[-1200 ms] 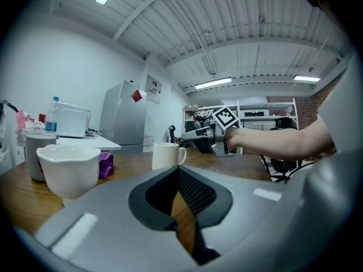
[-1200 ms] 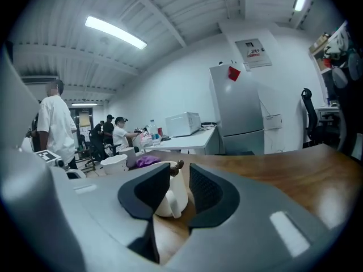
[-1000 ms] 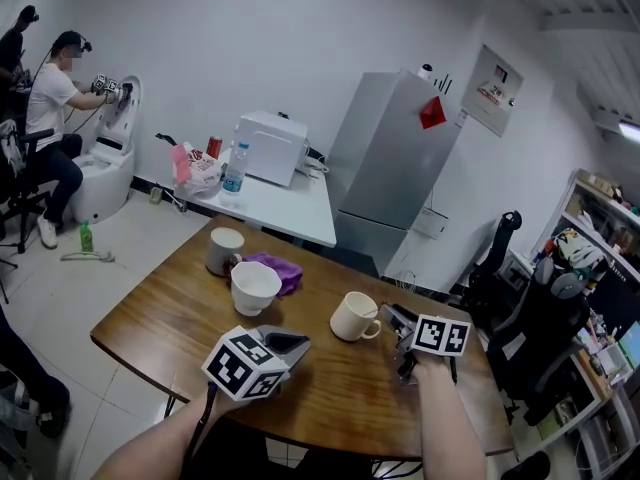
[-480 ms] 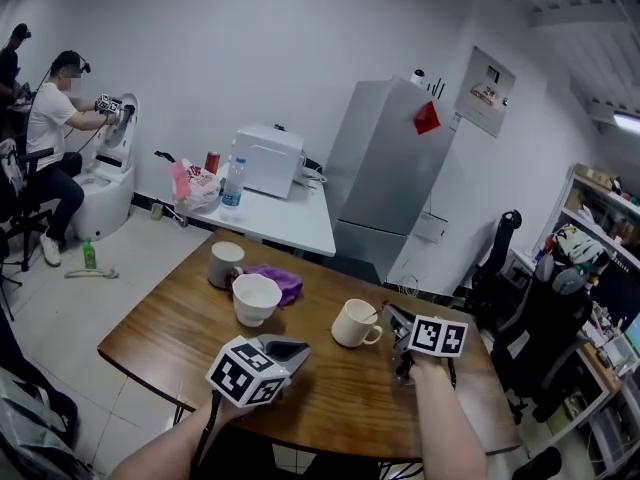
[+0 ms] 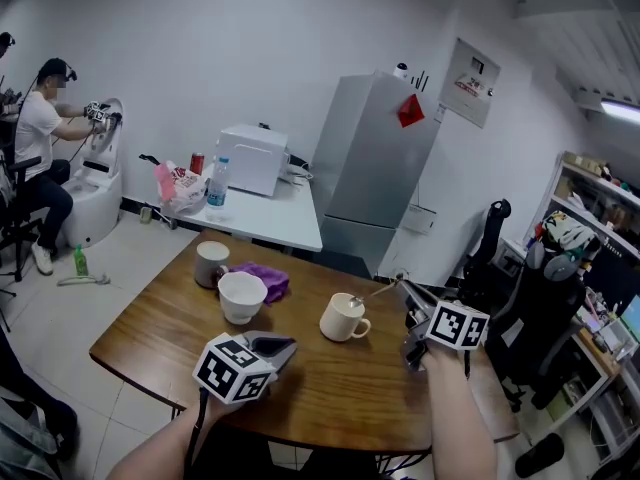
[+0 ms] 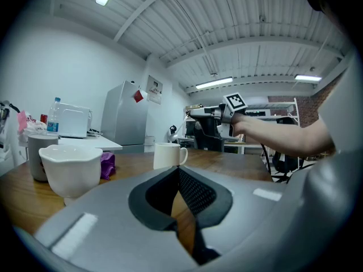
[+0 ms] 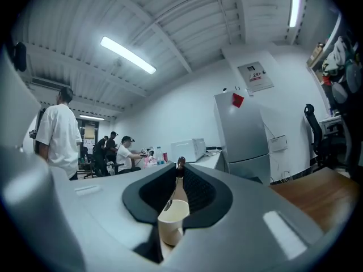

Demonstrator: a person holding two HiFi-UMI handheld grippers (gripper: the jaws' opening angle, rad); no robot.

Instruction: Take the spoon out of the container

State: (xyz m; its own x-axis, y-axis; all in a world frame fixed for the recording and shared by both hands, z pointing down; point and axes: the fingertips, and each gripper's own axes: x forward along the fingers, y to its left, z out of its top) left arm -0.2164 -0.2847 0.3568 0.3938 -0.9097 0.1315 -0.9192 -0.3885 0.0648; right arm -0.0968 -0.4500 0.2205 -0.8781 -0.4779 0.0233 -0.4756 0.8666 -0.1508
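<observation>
The right tongs [image 5: 405, 288] have just been closing. They now pinch the spoon [image 5: 376, 293] by the end of its handle. In the right gripper view the 2 pads stand nearly together on the thin handle, and its tip pokes out past them.

A second ago these tongs sat low beside the cup [image 5: 343, 320], about level with its rim. Now they have risen well above the bench [image 5: 350, 393]. The spoon slants from them down toward the cup, its bowl hanging at the far rim. The cup stands upright where it was, mid-bench toward the right edge, and did not tip or follow the lift.

The left tongs [image 6: 178, 170] have not changed. They rest near the front edge with their tips together and nothing held.

So the grasp is made and the lift is under way, which is most of the task. The head view does not settle whether the spoon's bowl is fully clear of the rim. The right gripper view shows the cup lying below the spoon, which suggests it is out or nearly so. What probably remains is to carry the spoon sideways off the cup. With so narrow a hold at the handle's end, the spoon could swing or slip.
</observation>
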